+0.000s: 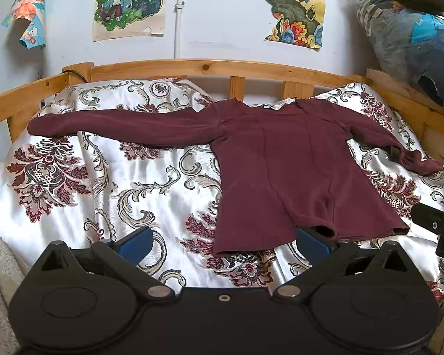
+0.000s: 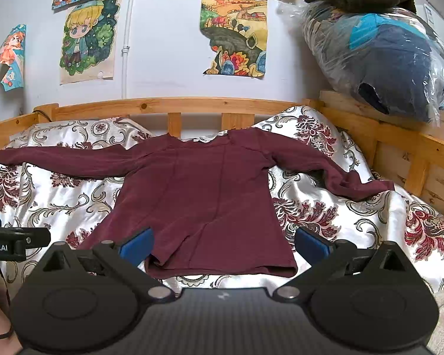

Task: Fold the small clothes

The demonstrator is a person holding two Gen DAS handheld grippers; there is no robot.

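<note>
Bed (image 1: 74, 195): maroon top (image 1: 281, 162) lies flat, collar toward the headboard, hem toward both grippers, sleeves spread sideways. Left gripper (image 1: 222, 244) open and empty, hem's left corner between its fingers; right gripper (image 2: 222, 244) open and empty, straddling the hem squarely, judged nearer.

1. A wooden bed frame (image 1: 210, 67) of light pine, with slatted rails at the far end and along both sides, carries everything.
2. A satin bedspread (image 1: 109, 183), white with dark red flowers and grey scrolls, covers the bed and is lightly rumpled.
3. A maroon long-sleeved top (image 1: 290, 171) lies flat on the bedspread, neck toward the far rail, both sleeves spread outward.
</note>
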